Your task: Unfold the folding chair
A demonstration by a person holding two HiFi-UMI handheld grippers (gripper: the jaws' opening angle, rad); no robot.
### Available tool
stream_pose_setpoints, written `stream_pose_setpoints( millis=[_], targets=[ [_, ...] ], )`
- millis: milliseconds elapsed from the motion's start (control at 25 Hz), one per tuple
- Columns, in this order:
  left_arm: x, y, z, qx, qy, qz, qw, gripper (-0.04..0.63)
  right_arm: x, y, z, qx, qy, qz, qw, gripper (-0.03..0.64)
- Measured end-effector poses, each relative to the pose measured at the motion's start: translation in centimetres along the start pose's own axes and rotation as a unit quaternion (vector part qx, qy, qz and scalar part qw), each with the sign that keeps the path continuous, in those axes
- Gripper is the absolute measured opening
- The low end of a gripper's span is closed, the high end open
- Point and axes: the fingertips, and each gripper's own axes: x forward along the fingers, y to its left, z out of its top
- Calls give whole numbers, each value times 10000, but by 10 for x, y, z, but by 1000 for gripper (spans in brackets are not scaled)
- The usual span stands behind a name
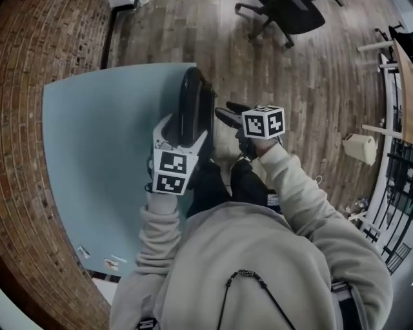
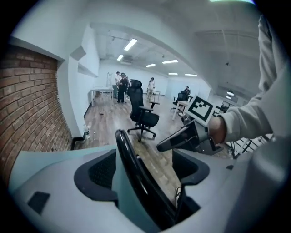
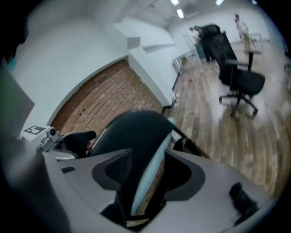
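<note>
The folded black chair [image 1: 191, 97] stands upright on a light blue mat [image 1: 97, 161]. My left gripper [image 1: 184, 132] reaches over its near top edge with the jaws wide apart. In the left gripper view the chair's thin black rim [image 2: 129, 154] runs between the jaws of the left gripper [image 2: 144, 159], and neither pad presses on it. My right gripper [image 1: 222, 116] hangs just right of the chair, open, with no contact visible. In the right gripper view the chair's rounded top [image 3: 136, 132] shows past the spread jaws of the right gripper [image 3: 148, 166].
A black office chair [image 1: 284, 16] stands on the wood floor beyond the mat. A brick wall [image 2: 27, 113] runs along the left. A small white box [image 1: 360, 147] and metal railings sit at the right. Several people [image 2: 122, 86] stand far off.
</note>
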Motion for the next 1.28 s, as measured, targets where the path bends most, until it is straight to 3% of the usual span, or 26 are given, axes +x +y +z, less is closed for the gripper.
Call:
stream_pose_setpoints(
  millis=[80, 240, 400, 440, 520, 560, 640, 720, 800, 920, 1080, 1280],
  targets=[
    [9, 2, -22, -196, 342, 89, 9992, 394, 32, -13, -37, 399, 457, 13, 9982, 237],
    [21, -1, -45, -791, 686, -104, 9944, 397, 79, -39, -95, 426, 1197, -391, 9911, 272],
    [21, -5, -66, -883, 1156, -431, 9884, 394, 117, -48, -143, 405, 1862, -591, 9799, 272],
    [22, -10, -75, -916, 1337, -614, 9849, 378, 124, -52, -151, 451, 1954, -722, 9770, 272],
    [24, -16, -85, -1071, 1513, -931, 9783, 221, 138, -57, -161, 662, 2025, -921, 9727, 272],
    [26, -17, -87, -1060, 1567, -970, 9771, 219, 147, -60, -164, 749, 2008, -978, 9719, 271],
    [28, -16, -89, -657, 1825, -839, 9774, 209, 164, -66, -171, 1090, 1926, -933, 9707, 266],
    [28, -15, -91, -285, 2061, -699, 9756, 201, 177, -65, -174, 1649, 1696, -600, 9698, 210],
    [26, -14, -92, -525, 1977, -655, 9767, 187, 182, -64, -173, 1729, 1595, -371, 9712, 218],
    [24, -8, -90, -1030, 1720, -541, 9782, 161, 176, -65, -169, 1562, 1538, -427, 9747, 204],
    [24, 0, -95, -1113, 1790, -259, 9772, 120, 146, -88, -173, 1603, 1486, -421, 9749, 172],
    [32, -18, -95, -1491, 1623, -199, 9752, 104, 92, -137, -184, 1348, 1670, 22, 9767, 135]
  ],
)
